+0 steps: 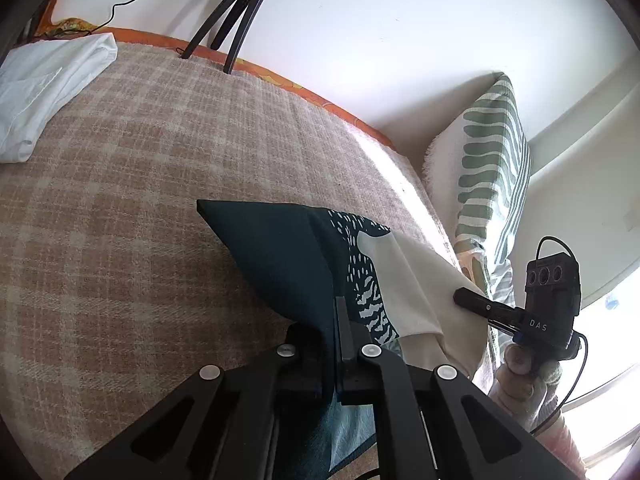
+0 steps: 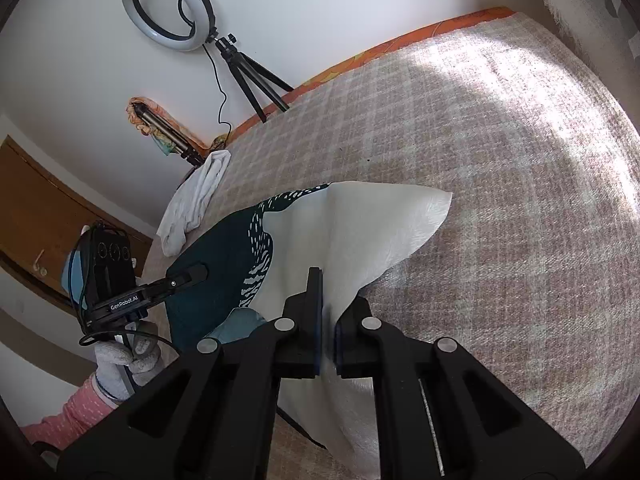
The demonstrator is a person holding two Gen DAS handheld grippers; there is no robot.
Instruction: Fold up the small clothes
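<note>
- The left gripper (image 1: 335,320) has its 2 black fingers pressed together on the dark teal part of the cloth (image 1: 280,256), so it is pinching the cloth.
- The right gripper (image 2: 326,312) has its 2 fingers pressed together on the white part of the cloth, so it is pinching it too.
- The cloth is 1 small piece, dark teal on 1 side and white on the other, with a band of little white marks between the 2 colors.
- Each gripper holds 1 edge of the cloth up off the bed, and the cloth slopes away from the fingers down to the blanket (image 1: 140,184).
- The far corners of the cloth touch the blanket: a teal corner in the left wrist view and a white corner in the right wrist view.
- The blanket is tan with pale checks and covers the bed. An orange sheet edge (image 1: 256,66) peeks out along the wall.
- A folded white cloth (image 1: 48,92) lies on the blanket near the wall, well apart from the held cloth.
- A small black tripod (image 2: 256,76) stands on the bed by the wall and holds a ring light (image 2: 168,4).
- A pillow (image 1: 492,160) with green stripes leans up at the end of the bed.
- A gray gloved hand (image 2: 128,360) with a pink sleeve (image 2: 76,412) holds the left gripper's handle.
</note>
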